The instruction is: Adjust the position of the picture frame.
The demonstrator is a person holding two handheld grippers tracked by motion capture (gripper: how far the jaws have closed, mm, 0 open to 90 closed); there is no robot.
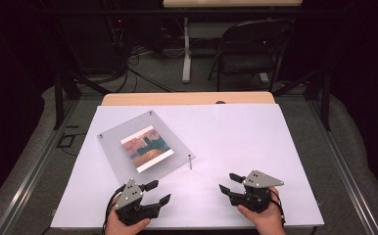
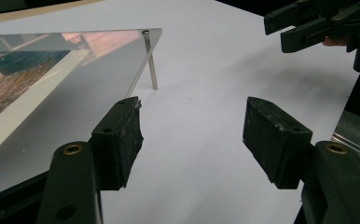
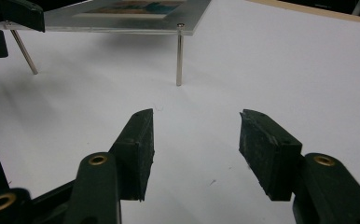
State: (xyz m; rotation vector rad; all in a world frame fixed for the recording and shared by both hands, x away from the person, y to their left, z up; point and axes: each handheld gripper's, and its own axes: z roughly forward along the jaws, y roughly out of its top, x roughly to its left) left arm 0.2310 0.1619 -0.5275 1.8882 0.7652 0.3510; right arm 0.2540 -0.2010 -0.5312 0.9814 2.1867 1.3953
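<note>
A white table (image 1: 236, 147) is seen from above. On its left half, toward the far left corner, a clear acrylic frame (image 1: 128, 134) is raised on thin metal legs, with a small colourful print (image 1: 147, 148) sandwiched inside. The frame is turned at an angle to the table edges. One leg (image 1: 190, 162) is seen at the corner nearest the table's middle.

Near the front edge, two claws are held by a person's hands. The left claw (image 1: 157, 192) is placed just in front of the frame's near corner, pointed toward the middle of the table; its jaws are spread and nothing is held between them. In the left gripper view the frame's edge is seen just beside the left jaw, apart from it. The right claw (image 1: 228, 182) is held at the front right, well apart from the frame, aimed left toward it; its jaws are likewise spread and empty.

The step in hand is judged to be the approach: the frame is untouched and no grasp has been made. For the next move, the left claw would probably need to be brought around the frame's near edge or a leg, with the jaws kept level with the thin plate, while the right claw is carried in to the corner with the visible leg.
</note>
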